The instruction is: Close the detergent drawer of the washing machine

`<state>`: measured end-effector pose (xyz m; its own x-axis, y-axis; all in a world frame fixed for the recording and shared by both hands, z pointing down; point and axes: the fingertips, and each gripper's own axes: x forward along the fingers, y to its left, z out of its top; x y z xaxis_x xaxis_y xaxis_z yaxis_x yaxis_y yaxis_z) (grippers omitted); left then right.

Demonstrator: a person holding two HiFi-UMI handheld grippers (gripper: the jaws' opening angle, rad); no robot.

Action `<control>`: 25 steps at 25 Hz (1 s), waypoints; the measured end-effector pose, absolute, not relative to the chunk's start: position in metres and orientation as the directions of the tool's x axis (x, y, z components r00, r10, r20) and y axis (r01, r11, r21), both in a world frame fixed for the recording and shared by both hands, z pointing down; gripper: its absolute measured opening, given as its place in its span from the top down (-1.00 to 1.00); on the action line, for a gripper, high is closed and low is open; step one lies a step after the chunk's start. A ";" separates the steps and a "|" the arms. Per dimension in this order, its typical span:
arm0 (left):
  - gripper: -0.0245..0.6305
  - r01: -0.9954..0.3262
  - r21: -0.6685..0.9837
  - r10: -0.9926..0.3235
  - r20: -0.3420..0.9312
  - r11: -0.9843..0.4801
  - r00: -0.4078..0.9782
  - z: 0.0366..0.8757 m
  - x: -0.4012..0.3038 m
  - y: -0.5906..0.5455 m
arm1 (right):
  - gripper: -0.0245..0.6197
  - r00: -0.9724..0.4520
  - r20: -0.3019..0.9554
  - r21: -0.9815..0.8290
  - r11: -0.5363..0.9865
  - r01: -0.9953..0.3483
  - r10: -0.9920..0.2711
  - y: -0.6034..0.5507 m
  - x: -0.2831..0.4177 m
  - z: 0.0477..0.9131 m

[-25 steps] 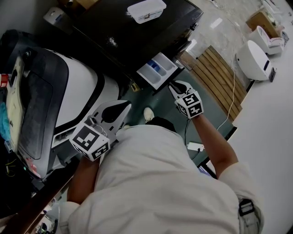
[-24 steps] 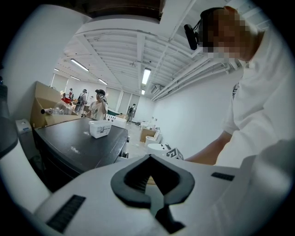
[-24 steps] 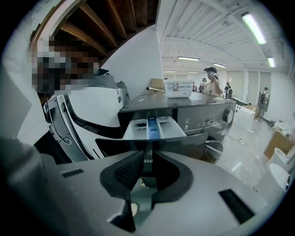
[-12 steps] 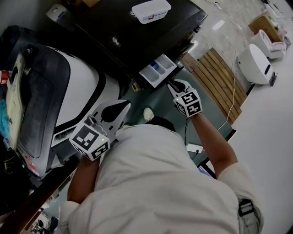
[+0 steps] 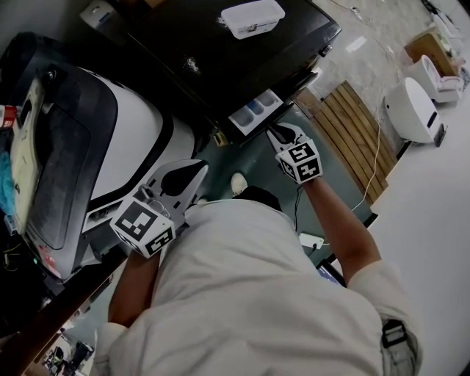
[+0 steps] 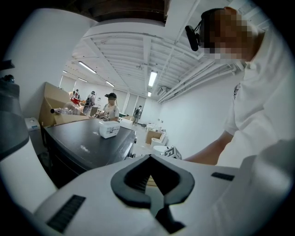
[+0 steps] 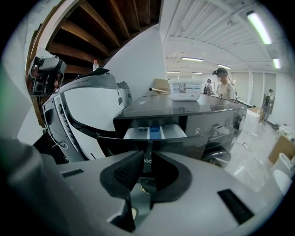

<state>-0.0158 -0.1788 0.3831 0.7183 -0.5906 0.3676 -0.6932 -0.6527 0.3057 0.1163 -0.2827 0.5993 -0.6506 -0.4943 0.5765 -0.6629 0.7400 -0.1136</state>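
The black washing machine (image 5: 220, 59) has its detergent drawer (image 5: 255, 111) sticking out a short way, with white and blue compartments showing. My right gripper (image 5: 273, 132) is shut, its tips against the drawer's dark front panel. In the right gripper view the drawer (image 7: 155, 132) lies straight ahead, just beyond the closed tips of my right gripper (image 7: 146, 148). My left gripper (image 5: 198, 170) is shut and holds nothing; it hangs low by the person's chest, away from the drawer. Seen in its own view, the left gripper (image 6: 150, 157) points across the machine's top.
A white lidded box (image 5: 252, 17) sits on the washing machine's top. A large white and black appliance (image 5: 110, 139) stands to the left. A wooden slatted platform (image 5: 352, 132) and a round white unit (image 5: 411, 110) lie to the right. Several people stand far behind the machine.
The drawer has slid further into the machine, with less of its tray showing. My right gripper has moved forward with the drawer's front. The left gripper has stayed put.
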 end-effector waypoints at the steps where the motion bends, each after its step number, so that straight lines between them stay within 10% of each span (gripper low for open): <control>1: 0.94 -0.695 0.305 -0.593 0.368 -0.651 0.716 0.383 -0.017 -0.179 | 0.79 -0.652 0.575 -0.114 0.741 -0.662 -0.494 -0.284 0.115 0.599; 25: 0.94 -0.719 0.304 -0.616 0.373 -0.625 0.694 0.385 -0.031 -0.195 | 0.79 -0.676 0.571 -0.128 0.762 -0.634 -0.466 -0.316 0.080 0.599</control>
